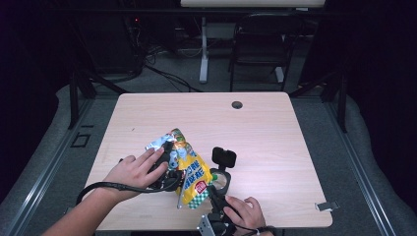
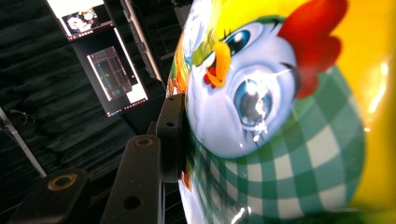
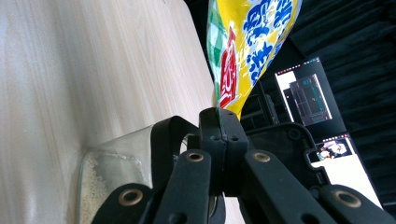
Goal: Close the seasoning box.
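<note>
A yellow snack bag [image 1: 193, 173] with a green check pattern and a cartoon chick is held up off the wooden table [image 1: 275, 142] between both grippers. My left gripper [image 1: 173, 166] is shut on the bag's middle. In the left gripper view one black pad [image 2: 172, 135] presses into the bag [image 2: 280, 121], and the other jaw is hidden behind it. My right gripper [image 1: 213, 193] pinches the bag's lower edge. In the right gripper view its jaws [image 3: 218, 119] are shut on that thin seam, and the bag [image 3: 243, 42] rises above them.
A clear glass dish [image 1: 221, 180] [image 3: 112, 172] sits on the table by the right gripper, with a black boxy object [image 1: 223, 157] just beyond it. A cable hole [image 1: 237, 104] lies near the far edge. A chair [image 1: 260, 44] stands beyond the table.
</note>
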Demonstrator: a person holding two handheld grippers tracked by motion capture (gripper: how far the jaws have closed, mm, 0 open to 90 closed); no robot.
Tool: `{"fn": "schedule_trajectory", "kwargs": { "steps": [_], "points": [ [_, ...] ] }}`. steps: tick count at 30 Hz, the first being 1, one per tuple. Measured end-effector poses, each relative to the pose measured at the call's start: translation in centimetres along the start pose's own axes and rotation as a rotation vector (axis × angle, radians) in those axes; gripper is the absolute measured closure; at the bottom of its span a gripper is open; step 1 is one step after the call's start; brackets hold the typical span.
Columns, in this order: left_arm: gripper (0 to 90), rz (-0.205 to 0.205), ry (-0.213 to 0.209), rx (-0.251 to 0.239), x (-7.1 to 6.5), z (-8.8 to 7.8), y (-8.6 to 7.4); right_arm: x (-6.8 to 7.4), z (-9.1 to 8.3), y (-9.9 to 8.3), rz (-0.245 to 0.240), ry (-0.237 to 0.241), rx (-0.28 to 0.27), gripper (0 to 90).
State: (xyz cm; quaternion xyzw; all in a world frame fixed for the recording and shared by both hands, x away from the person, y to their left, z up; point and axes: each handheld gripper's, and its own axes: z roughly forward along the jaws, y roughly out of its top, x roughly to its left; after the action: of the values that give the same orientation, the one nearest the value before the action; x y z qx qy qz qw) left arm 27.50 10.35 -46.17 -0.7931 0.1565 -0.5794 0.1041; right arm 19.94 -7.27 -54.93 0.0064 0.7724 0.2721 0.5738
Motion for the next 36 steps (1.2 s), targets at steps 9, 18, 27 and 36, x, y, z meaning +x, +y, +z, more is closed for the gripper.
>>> {"fn": "schedule_trajectory", "kwargs": {
  "steps": [9,18,27,36],
  "points": [
    [64.6,0.010,0.001,-0.003,0.05,0.13,0.00,0.06,0.03,0.06,0.005,0.006,0.016,90.0],
    [64.6,0.023,-0.002,-0.003,0.23,0.07,-0.11,0.15,0.19,0.04,0.019,0.011,-0.001,90.0],
    [64.7,0.038,-0.013,0.005,0.54,0.00,0.04,0.04,0.16,0.02,0.017,0.013,0.006,90.0],
    [65.2,0.050,-0.021,0.004,0.88,-0.09,0.09,0.08,0.19,-0.05,0.036,0.019,-0.009,90.0]
  ]
}}
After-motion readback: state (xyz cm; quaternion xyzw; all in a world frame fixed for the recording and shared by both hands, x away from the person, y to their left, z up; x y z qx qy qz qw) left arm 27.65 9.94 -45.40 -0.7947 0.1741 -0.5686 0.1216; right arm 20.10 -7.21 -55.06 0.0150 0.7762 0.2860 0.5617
